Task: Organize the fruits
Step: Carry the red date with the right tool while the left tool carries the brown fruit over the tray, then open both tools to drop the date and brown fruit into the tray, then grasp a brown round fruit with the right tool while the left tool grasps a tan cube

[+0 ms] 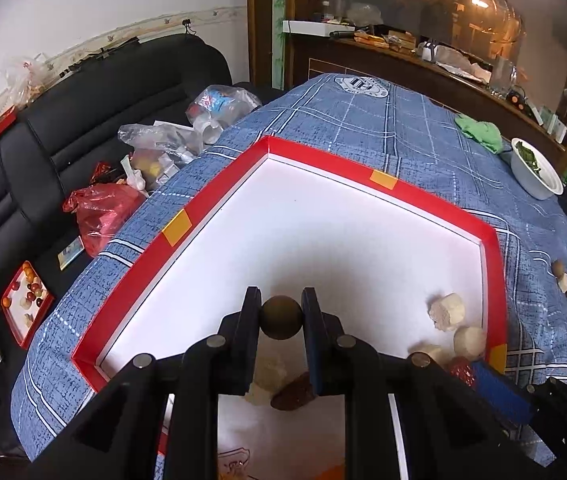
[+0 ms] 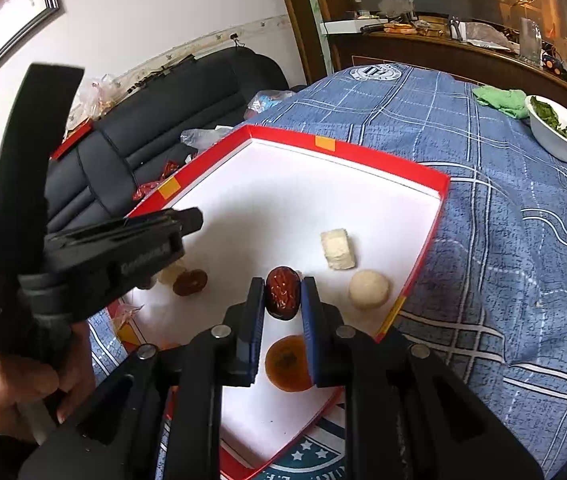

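Left tongs [image 1: 281, 316] clenched on a small dark-brown round fruit [image 1: 282, 317], right tongs [image 2: 282, 294] on a wrinkled glossy red date [image 2: 281, 292], both above the red-rimmed white cardboard tray [image 1: 175, 228]. Best lowered close to bare floor before releasing, lest either roll.

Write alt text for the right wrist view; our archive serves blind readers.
The right hand-held gripper clamps a wrinkled red date above a red-rimmed white tray on a blue plaid cloth. White pieces and an orange fruit lie in the tray; the left hand-held gripper enters from the left.
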### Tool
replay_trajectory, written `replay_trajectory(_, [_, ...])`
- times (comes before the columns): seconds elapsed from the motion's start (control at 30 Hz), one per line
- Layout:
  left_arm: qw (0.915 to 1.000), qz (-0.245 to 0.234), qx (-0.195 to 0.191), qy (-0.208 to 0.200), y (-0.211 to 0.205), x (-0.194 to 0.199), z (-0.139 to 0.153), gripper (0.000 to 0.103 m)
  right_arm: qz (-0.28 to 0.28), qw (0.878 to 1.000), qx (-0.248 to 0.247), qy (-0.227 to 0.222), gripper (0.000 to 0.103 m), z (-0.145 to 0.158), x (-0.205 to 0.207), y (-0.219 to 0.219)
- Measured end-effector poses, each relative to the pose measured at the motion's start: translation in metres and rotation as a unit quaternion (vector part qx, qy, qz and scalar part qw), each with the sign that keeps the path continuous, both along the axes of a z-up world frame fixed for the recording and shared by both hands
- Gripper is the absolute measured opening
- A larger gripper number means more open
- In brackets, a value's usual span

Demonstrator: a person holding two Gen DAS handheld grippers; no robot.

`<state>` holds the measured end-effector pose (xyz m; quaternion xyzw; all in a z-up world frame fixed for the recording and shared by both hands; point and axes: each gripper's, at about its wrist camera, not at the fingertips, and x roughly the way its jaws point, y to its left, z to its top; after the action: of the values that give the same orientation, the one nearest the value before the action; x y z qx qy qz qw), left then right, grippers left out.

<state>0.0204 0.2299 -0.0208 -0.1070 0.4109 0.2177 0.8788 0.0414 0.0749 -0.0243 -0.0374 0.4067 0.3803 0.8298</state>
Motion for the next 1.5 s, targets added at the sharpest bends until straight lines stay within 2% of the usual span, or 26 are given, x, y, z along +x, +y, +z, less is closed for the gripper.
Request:
replay_trajectory(0.43, [0.9997, 0.018, -0.002, 0.019, 0.005, 0.005, -0.005, 0.020, 0.005, 1.000, -0.012, 0.004, 0.020, -0.003, 0.001, 0.008])
replay_trajectory(0.47, [0.9996, 0.022, -0.001, 0.019, 0.006, 0.005, -0.005, 0.028, 0.006, 1.000, -0.014, 0.005, 0.020, -0.004, 0.001, 0.008])
replay_trajectory(0.5, [0.9995, 0.024, 0.000, 0.019, 0.006, 0.005, -0.005, 0.041, 0.006, 1.000, -0.016, 0.005, 0.020, -0.004, 0.001, 0.009])
replay_trajectory(0.53, [0.9994, 0.028, 0.000, 0.019, 0.007, 0.004, -0.004, 0.049, 0.006, 1.000, -0.019, 0.004, 0.021, -0.004, 0.001, 0.009])
replay_trajectory(0.57, [0.9994, 0.030, 0.001, 0.017, 0.007, 0.003, -0.003, 0.058, 0.006, 1.000, -0.023, 0.002, 0.024, -0.004, 0.000, 0.010])
replay_trajectory(0.6, [0.9995, 0.031, 0.005, 0.009, 0.007, 0.000, -0.001, 0.059, 0.007, 1.000, -0.023, 0.001, 0.028, -0.004, 0.000, 0.010])
replay_trajectory(0.67, [0.9994, 0.032, 0.009, 0.004, 0.006, -0.003, 0.003, 0.059, 0.006, 1.000, -0.026, 0.003, 0.053, -0.005, 0.000, 0.010])
replay_trajectory(0.73, [0.9992, 0.039, 0.005, -0.005, 0.006, -0.007, 0.008, 0.060, 0.005, 1.000, -0.025, -0.004, 0.056, -0.004, -0.002, 0.008])
replay_trajectory(0.87, [0.9985, 0.043, -0.003, -0.035, -0.003, -0.015, 0.020, 0.064, -0.003, 1.000, -0.009, -0.015, 0.056, 0.006, -0.006, -0.002])
replay_trajectory(1.03, [0.9988, -0.010, -0.002, -0.048, -0.044, -0.006, 0.028, 0.064, -0.031, 0.999, 0.009, -0.029, 0.057, 0.022, -0.008, -0.039])
replay_trajectory(1.2, [0.9953, -0.082, 0.004, -0.052, -0.093, 0.011, 0.031, 0.064, -0.094, 0.994, 0.007, -0.047, 0.057, 0.029, 0.005, -0.105])
replay_trajectory(1.33, [0.9894, -0.139, 0.006, -0.039, -0.133, 0.031, 0.026, 0.064, -0.181, 0.983, 0.001, -0.035, 0.056, 0.023, 0.035, -0.178])
replay_trajectory(1.5, [0.9841, -0.176, 0.007, -0.026, -0.165, 0.055, 0.023, 0.064, -0.226, 0.973, -0.045, -0.018, 0.055, 0.004, 0.080, -0.226])
